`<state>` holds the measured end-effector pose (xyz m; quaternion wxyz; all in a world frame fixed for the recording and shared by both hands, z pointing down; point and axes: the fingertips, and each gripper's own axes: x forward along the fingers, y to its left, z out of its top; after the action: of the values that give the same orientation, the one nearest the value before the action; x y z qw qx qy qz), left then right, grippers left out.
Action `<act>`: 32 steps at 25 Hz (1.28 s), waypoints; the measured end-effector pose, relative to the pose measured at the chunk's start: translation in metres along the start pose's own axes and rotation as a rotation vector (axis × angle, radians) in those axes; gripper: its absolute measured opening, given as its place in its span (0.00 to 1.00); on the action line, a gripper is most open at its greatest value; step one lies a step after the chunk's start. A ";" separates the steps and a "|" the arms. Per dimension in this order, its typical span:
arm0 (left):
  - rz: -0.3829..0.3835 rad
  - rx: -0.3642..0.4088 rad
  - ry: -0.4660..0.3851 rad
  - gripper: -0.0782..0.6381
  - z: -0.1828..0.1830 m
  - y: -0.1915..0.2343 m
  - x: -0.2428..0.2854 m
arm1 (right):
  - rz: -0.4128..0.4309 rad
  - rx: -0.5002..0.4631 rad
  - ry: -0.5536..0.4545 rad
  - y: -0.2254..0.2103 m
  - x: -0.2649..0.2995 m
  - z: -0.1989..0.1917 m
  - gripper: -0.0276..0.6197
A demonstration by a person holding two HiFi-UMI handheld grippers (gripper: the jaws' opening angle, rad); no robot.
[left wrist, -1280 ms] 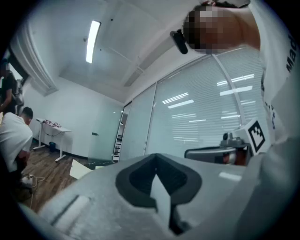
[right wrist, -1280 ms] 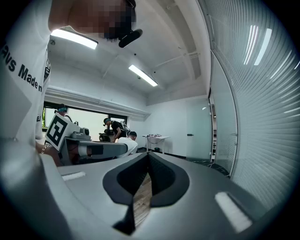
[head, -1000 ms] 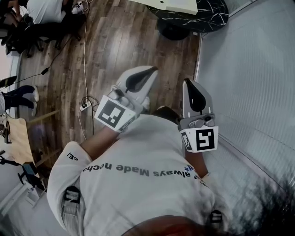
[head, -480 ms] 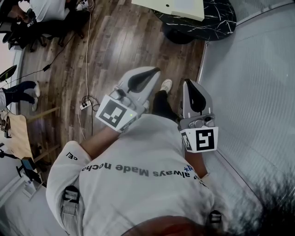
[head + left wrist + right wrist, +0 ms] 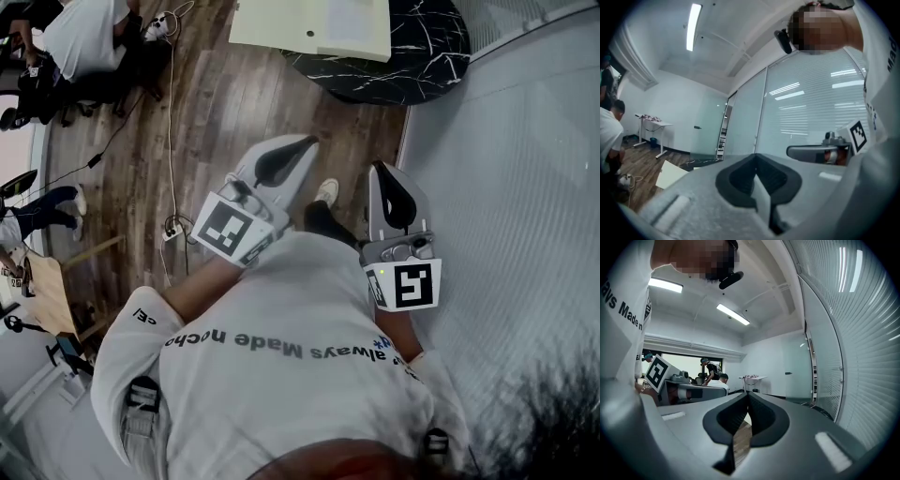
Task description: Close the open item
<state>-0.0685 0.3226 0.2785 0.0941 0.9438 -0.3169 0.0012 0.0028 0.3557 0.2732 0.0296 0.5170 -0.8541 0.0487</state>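
In midair, both tools [image 5: 302,148] [image 5: 382,178] closed, empty

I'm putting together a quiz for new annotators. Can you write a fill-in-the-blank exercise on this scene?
1. The left tool and the right tool both have their jaws ____, with nothing between them.
2. The floor under the person's shoe is ____.
3. The pale board lies on a ____ table with white veins.
4. The glass wall runs along the person's ____ side.
Missing words: shut; wooden; black; right.
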 end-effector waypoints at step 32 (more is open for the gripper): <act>0.128 -0.067 -0.017 0.11 0.016 0.207 0.196 | 0.118 -0.047 0.071 -0.166 0.242 0.006 0.04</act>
<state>-0.0371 0.0408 0.3113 0.1228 0.9178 -0.3773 -0.0112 0.0377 0.0651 0.3002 0.0692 0.4630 -0.8823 0.0484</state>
